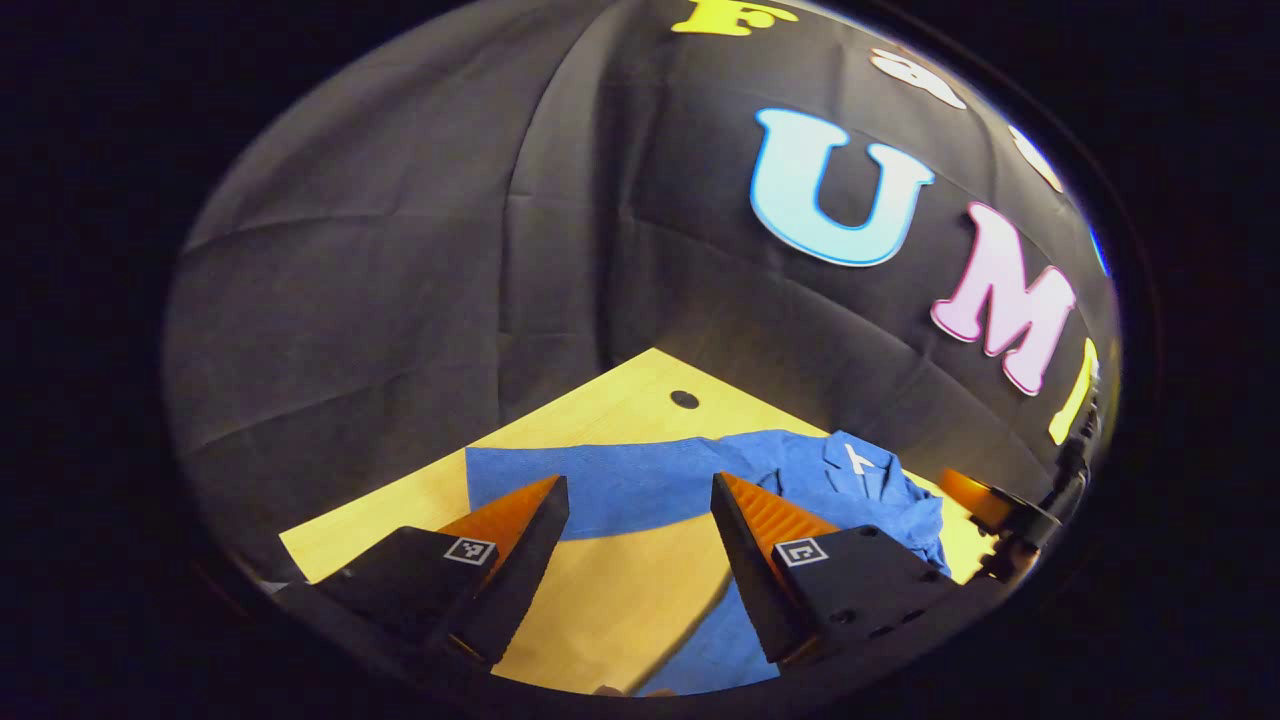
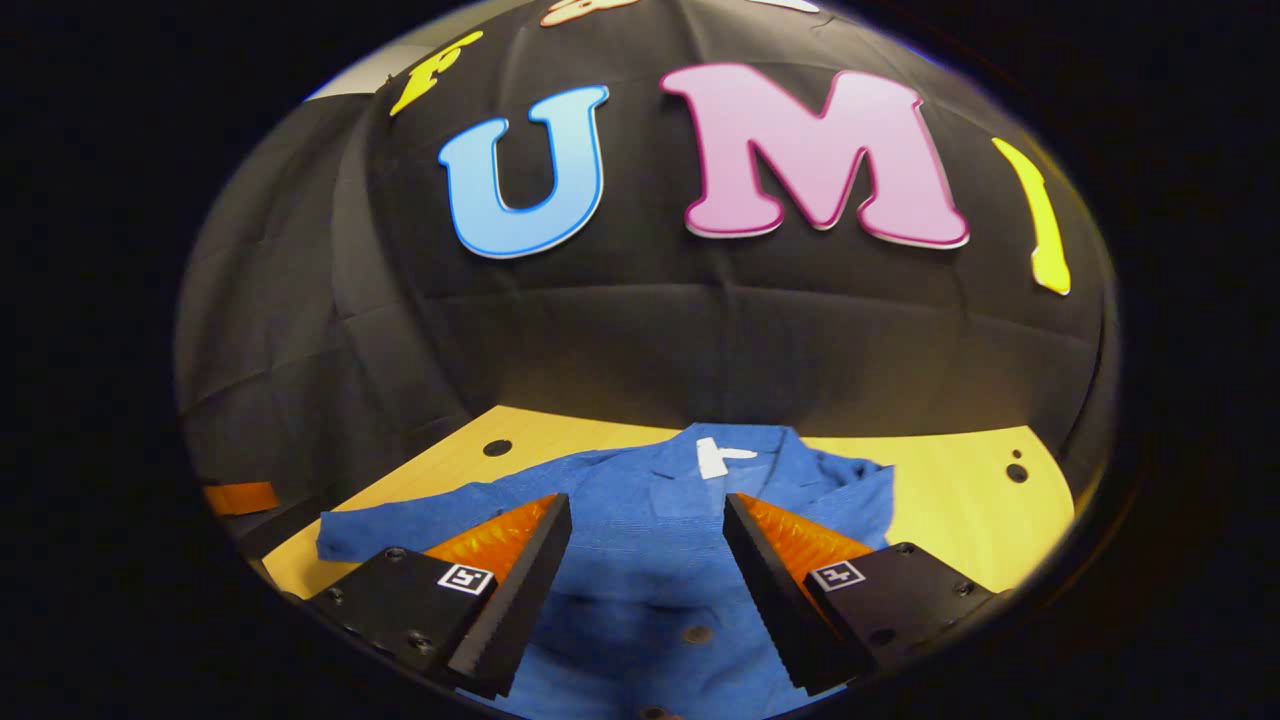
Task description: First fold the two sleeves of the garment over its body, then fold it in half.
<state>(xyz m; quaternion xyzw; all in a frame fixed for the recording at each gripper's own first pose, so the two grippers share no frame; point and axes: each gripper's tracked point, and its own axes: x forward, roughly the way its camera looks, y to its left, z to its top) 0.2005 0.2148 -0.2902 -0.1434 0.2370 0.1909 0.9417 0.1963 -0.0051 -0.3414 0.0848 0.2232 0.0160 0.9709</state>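
Garment: a blue knit button-front jacket (image 2: pixel 650 560) lies flat on the pale wooden table (image 2: pixel 960 500), its collar toward the booth wall.
Left sleeve: the flat blue sleeve (image 1: pixel 600 490) runs crosswise just past the left gripper (image 1: pixel 640 500), which looks nearest to it.
Left jaws: apart, holding nothing.
Right gripper (image 2: pixel 648 515): above the jacket's body, its 2 jaws apart and empty.
Right sleeve: bunched at the shoulder.

Garment (image 2: pixel 640 560) flat on table (image 2: pixel 960 500)
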